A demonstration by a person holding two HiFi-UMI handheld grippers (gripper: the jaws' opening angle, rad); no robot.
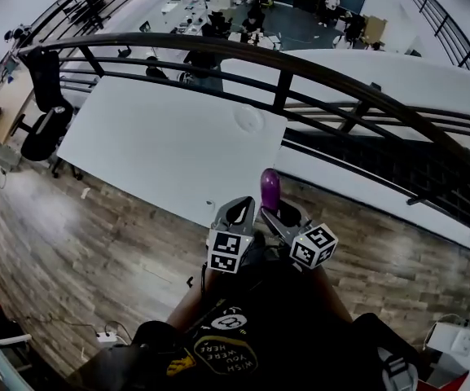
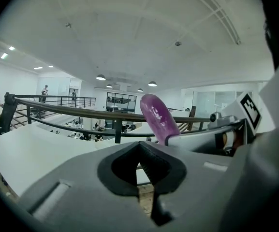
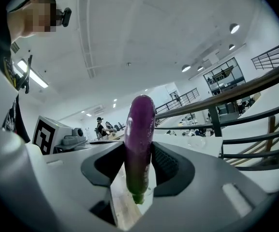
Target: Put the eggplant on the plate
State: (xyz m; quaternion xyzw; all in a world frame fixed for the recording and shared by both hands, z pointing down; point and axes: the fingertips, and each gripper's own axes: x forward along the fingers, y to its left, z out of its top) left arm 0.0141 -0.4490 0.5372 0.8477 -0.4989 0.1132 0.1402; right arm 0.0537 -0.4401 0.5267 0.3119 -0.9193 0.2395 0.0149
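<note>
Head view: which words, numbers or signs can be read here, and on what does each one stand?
"WISH YOU WERE HERE": upside down, on a patch on the person's dark shirt.
Round logo beside that patch: too small to read.
Left marker cube and right marker cube: black-and-white squares only, no letters.

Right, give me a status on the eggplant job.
Done: the eggplant is picked up and stands upright, clamped in the right gripper. In hand: it is held in the air at the near edge of the white table, short of the plate. Left: reach the bare plate, set the eggplant on it and let go. The left gripper is shut and empty.
</note>
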